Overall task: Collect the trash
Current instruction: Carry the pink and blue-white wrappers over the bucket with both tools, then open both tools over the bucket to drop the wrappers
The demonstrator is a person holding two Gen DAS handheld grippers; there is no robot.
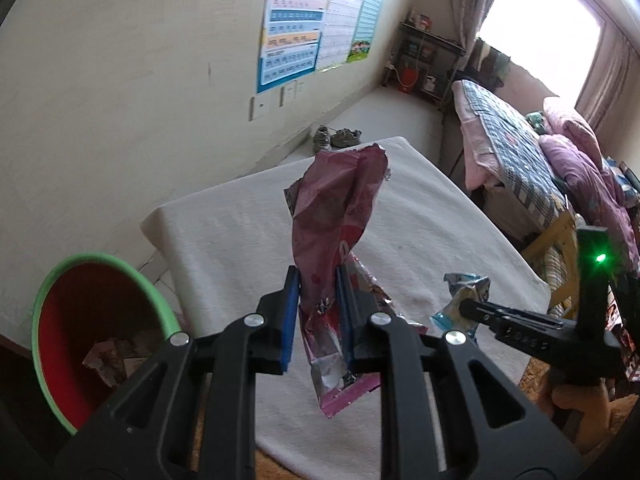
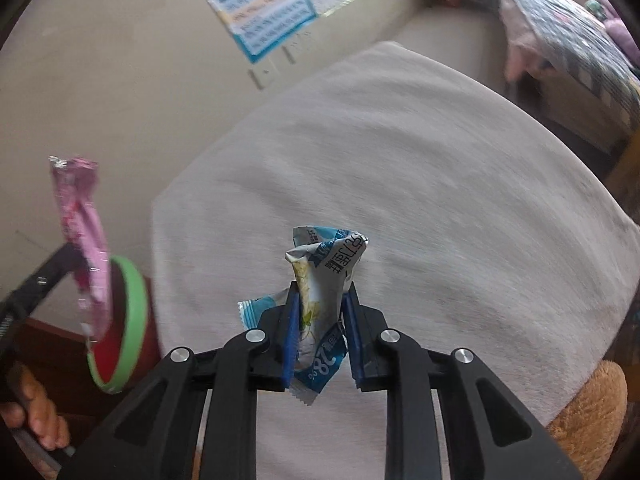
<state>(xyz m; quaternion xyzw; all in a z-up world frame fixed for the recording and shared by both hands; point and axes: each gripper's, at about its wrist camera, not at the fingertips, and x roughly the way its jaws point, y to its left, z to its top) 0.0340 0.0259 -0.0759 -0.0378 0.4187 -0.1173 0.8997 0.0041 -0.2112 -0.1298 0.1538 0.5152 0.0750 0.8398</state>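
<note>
The left gripper (image 1: 318,312) squeezes a tall pink wrapper (image 1: 340,208), the right gripper (image 2: 320,332) squeezes a blue wrapper (image 2: 320,280), and the red bin (image 1: 92,328) sits low beside the left one, nearer to it.

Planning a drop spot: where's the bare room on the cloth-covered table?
Bare: the white cloth from the held blue wrapper out to its far and bed-side edges. Crowded: the near corner by the green-rimmed bin, where the left claw holds the pink wrapper.
</note>
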